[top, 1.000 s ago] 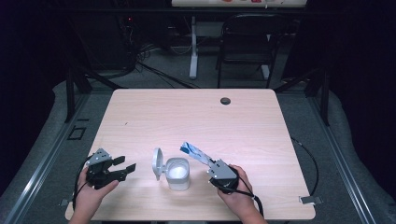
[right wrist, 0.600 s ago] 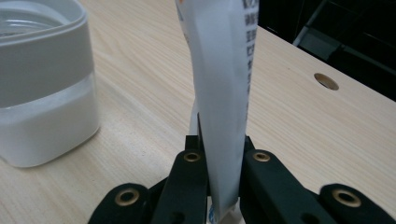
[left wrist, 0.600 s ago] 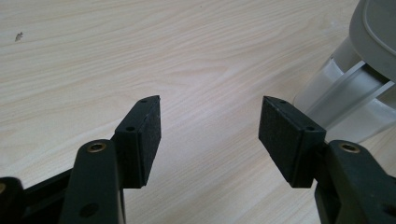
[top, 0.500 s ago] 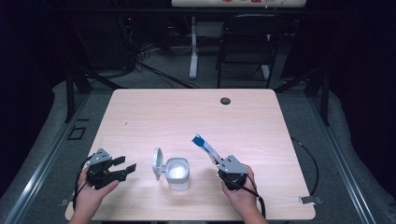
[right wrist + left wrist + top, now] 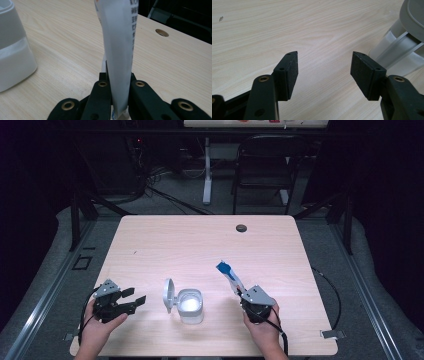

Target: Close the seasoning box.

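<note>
The right hand-held gripper [image 5: 246, 296] sits near the right front of the worktop [image 5: 180, 245], jaws clamped on a white packet [image 5: 231, 277] with a blue tip, which slants up and away to the left. Just left of it stands a small white bin [image 5: 190, 305], its lid [image 5: 168, 295] flipped upright, nothing lying between the two. Far left, the left hand-held gripper [image 5: 134, 301] hovers with jaws wide apart and nothing between them, pointing at the bin. A dark round hole [image 5: 241, 227] marks the far edge.
</note>
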Tool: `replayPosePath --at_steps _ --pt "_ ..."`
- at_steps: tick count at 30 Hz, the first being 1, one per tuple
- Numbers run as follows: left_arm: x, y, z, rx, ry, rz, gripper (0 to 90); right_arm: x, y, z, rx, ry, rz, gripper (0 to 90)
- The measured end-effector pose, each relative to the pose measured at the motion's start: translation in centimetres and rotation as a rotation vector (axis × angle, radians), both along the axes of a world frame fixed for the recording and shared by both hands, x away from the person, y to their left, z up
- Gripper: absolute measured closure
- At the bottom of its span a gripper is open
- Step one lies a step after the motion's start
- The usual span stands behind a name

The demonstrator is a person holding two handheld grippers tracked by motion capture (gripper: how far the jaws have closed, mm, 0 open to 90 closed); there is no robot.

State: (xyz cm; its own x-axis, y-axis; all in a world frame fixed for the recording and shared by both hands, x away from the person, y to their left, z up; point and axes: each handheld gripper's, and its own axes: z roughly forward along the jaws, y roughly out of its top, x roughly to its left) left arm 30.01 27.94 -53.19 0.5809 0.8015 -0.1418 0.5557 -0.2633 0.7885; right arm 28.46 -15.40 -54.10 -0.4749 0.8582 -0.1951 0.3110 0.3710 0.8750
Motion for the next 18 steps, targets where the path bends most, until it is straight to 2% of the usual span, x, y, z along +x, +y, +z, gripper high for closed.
replayPosePath --at_steps 12,18 --pt "0.0 0.0 -0.1 0.005 0.004 -0.001 39.4 0.2 -1.5 -0.2 0.035 0.028 -0.064 89.6" --pt "0.0 0.0 -0.1 0.0 0.0 0.001 39.4 0.4 -1.7 -0.5 0.049 0.049 -0.073 89.5"
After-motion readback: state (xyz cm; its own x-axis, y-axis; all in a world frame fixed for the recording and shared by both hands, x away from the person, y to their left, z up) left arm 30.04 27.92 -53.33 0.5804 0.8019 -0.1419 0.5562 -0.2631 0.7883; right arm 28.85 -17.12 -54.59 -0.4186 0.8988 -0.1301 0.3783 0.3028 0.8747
